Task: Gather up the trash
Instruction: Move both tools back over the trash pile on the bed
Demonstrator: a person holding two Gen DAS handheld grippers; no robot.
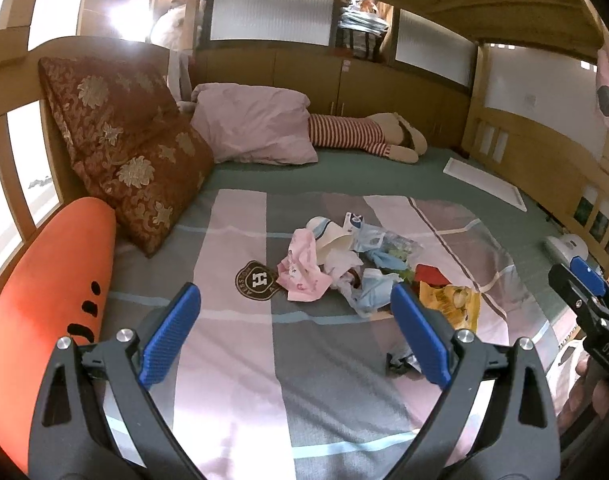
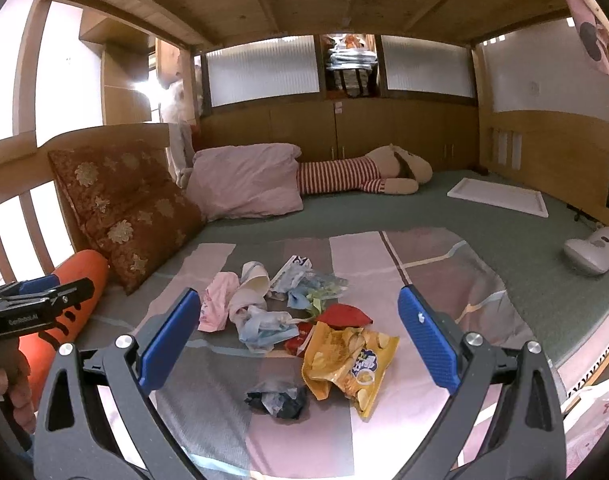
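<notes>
Trash pile point(image 2: 288, 312) on striped bedspread point(image 2: 404, 272), ahead of both wide-apart, empty grippers: yellow chip bag point(image 2: 350, 364) between right gripper point(image 2: 300, 336) jaws, probably light, crinkly, slippery; pinch a crumpled edge

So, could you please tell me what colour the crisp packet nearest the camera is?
The crisp packet is yellow-orange with pictured crisps, clearest in the right wrist view.

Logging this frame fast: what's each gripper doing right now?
Left gripper: open, holding nothing.
Right gripper: open, holding nothing, above the yellow chip bag.
</notes>
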